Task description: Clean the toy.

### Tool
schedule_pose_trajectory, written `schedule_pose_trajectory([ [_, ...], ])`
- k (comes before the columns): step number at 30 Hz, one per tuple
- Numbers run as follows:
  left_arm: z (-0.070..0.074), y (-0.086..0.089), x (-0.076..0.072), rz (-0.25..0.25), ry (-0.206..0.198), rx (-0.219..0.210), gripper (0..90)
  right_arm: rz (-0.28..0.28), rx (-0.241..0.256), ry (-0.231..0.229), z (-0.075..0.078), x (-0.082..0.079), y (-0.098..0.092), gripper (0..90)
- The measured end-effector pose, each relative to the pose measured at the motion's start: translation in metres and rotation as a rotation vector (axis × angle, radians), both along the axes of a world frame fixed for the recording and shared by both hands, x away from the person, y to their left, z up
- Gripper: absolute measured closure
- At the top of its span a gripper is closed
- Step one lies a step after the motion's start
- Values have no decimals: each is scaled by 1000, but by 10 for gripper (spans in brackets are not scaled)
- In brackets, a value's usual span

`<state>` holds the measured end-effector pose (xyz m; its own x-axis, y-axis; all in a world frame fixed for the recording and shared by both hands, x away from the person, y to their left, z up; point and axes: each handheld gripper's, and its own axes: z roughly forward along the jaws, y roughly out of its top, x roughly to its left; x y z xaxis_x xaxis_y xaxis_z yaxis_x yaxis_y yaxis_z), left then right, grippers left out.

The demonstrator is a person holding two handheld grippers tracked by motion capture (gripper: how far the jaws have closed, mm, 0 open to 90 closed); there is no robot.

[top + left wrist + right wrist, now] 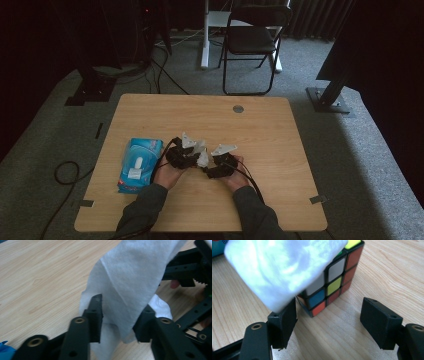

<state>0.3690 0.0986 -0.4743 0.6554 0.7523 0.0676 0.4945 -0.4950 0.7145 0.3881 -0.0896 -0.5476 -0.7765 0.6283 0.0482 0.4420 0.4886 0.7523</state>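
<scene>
Left gripper [192, 155]: high view, mid-table, just right of the wipes pack [140, 165], close against the right gripper [216, 165]; person's hands hold both from below.
Wipe, high view: white wipe [202, 158] sits between the two grippers, small, detail hard to read.
Cube, high view: cannot tell, hidden under the grippers.
Table [260, 135]: light wood, round grommet [238, 108] near the far edge; folding chair [250, 40] on the carpet beyond.

Left gripper [120, 322], own view: jaws partly apart with the wipe [130, 280] hanging down between them; cloth lies against both pads, so it looks pinched, though the grip is loose at best.
Wipe, left view: folded, draped from upper right, lower corner drops below the jaw tips.
Right gripper [190, 277], left view: black frame at right edge, just behind the wipe.
Pack, left view: blue corner [3, 347] at bottom left.

Right gripper [328, 315], own view: jaws wide, nothing between the pads.
Wipe, right view: wipe [279, 267] hangs over the left jaw and covers the upper left part of the cube.
Cube, right view: Rubik's cube [334, 282] rests on the table just ahead of the jaws, nearer the left one, not gripped.
</scene>
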Motion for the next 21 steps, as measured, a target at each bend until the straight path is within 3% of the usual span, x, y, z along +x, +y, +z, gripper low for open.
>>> schedule_pose_trajectory([
  [9,3,-2,-5,-35,-13,-21,497,1,-1,-3,0,0,0,289],
  [13,-2,-6,-2,-50,2,-4,469,2,-2,-4,0,-1,0,290],
  [15,-8,-7,-1,-55,14,9,476,4,-1,-3,0,-1,0,291],
  [20,-10,-8,0,-64,-9,25,532,11,4,-6,0,0,0,310],
  [21,-10,-8,0,-63,-10,22,616,14,4,-4,0,-1,0,316],
])
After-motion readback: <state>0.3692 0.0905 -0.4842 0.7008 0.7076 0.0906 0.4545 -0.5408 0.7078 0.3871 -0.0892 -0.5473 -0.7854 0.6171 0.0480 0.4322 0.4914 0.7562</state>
